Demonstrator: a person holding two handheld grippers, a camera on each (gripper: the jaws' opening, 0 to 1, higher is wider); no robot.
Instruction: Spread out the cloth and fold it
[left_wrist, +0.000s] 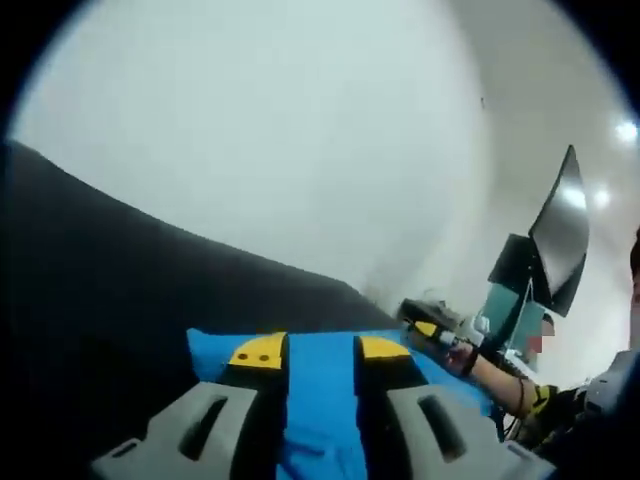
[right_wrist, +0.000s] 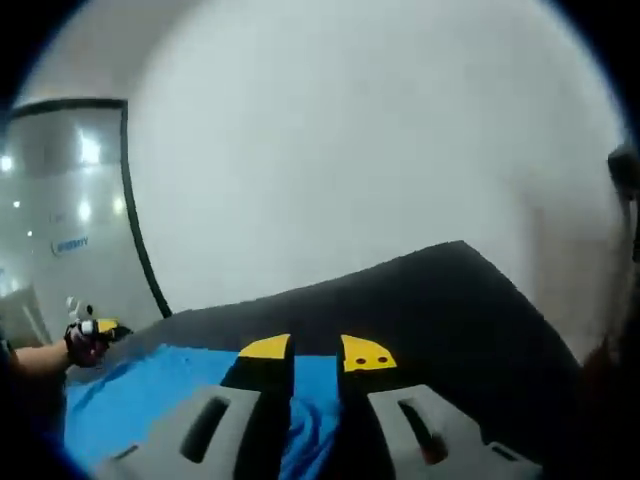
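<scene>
Both tongs, left gripper (left_wrist: 320, 350) & right gripper (right_wrist: 315, 352), nearly shut, pinching blue cloth (right_wrist: 150, 400) edge over black table (right_wrist: 440, 310): pull apart evenly, keep cloth flat & tight.

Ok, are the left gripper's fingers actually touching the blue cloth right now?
Touching. In the left gripper view, the left gripper has its yellow-tipped fingers lying against the blue cloth, which runs up between them with no gap showing.

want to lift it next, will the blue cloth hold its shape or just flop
Probably flops: the blue cloth shows soft wrinkles between the right gripper tips. It lies thin and flat on the black table, so likely light, sagging between grips.
</scene>
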